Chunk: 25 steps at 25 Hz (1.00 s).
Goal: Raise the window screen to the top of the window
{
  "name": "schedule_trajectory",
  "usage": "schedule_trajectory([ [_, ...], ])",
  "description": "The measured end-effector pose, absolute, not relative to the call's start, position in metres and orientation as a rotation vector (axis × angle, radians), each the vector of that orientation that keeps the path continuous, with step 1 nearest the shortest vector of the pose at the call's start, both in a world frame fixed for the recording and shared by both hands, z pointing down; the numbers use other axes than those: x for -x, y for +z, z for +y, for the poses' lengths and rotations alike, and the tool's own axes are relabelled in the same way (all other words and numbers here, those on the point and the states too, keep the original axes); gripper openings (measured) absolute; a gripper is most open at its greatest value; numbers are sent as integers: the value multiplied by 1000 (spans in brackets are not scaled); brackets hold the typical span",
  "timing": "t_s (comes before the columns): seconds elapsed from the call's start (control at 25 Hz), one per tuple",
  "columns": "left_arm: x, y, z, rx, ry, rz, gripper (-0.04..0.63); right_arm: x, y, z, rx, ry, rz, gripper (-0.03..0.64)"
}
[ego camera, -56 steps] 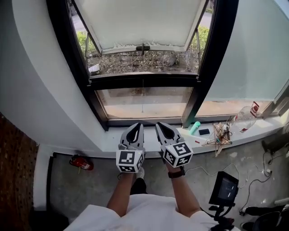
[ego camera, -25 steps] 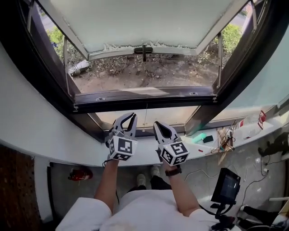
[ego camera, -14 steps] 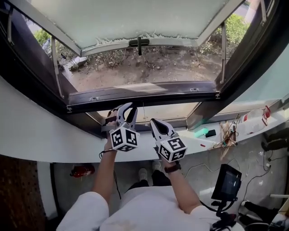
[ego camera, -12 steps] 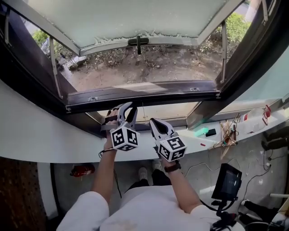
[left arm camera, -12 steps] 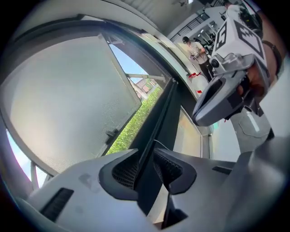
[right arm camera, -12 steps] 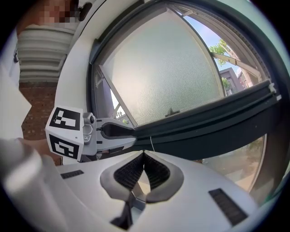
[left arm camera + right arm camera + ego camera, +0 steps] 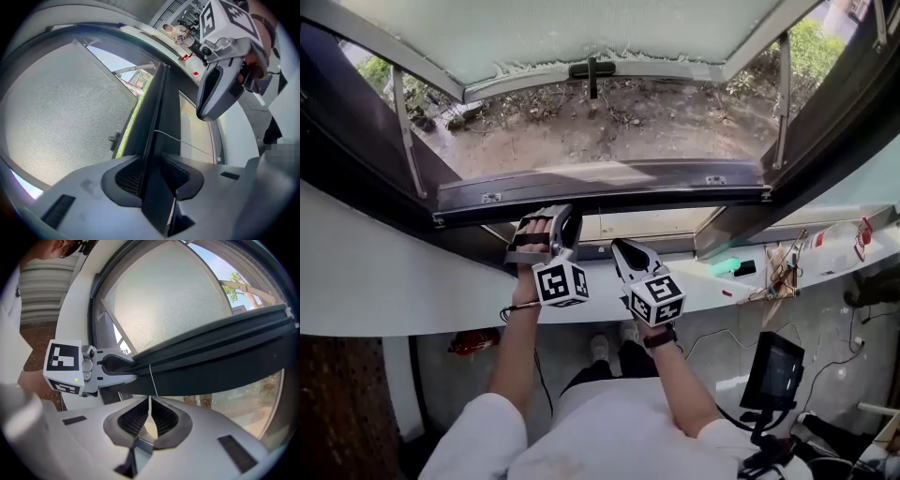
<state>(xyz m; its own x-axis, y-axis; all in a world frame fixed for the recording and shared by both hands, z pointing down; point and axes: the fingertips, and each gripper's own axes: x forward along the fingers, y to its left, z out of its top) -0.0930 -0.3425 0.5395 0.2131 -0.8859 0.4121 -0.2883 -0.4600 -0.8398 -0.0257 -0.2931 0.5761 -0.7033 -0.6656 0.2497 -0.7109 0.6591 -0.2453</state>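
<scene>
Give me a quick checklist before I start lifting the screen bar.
1. Left gripper shut on the bar: ok.
2. Right gripper shut on the cord: ok.
3. Cord runs straight from bar to jaws: ok.
4. Bar at the top: not ok, it sits low, not yet raised.
5. Way up free of snags: cannot tell.
</scene>
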Motion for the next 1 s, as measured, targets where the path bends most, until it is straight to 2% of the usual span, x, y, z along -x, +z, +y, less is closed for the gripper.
schedule_trajectory([
  [0.2, 94, 539, -345, 1874, -1268, 1071, 98, 34, 589, -308, -1073, 375, -2731, 10],
  [0.32, 92, 539, -346, 1884, -1272, 1058, 97, 36, 600, -320, -1051, 357, -2725, 75],
  [0.4, 91, 538, -345, 1902, -1267, 1052, 97, 42, 608, -327, -1026, 348, -2722, 90],
  [0.72, 93, 538, -343, 1931, -1263, 1054, 87, 63, 642, -351, -986, 423, -2706, 89],
  [1.0, 94, 538, -343, 1950, -1271, 1042, 87, 67, 690, -329, -894, 512, -2618, 87],
])
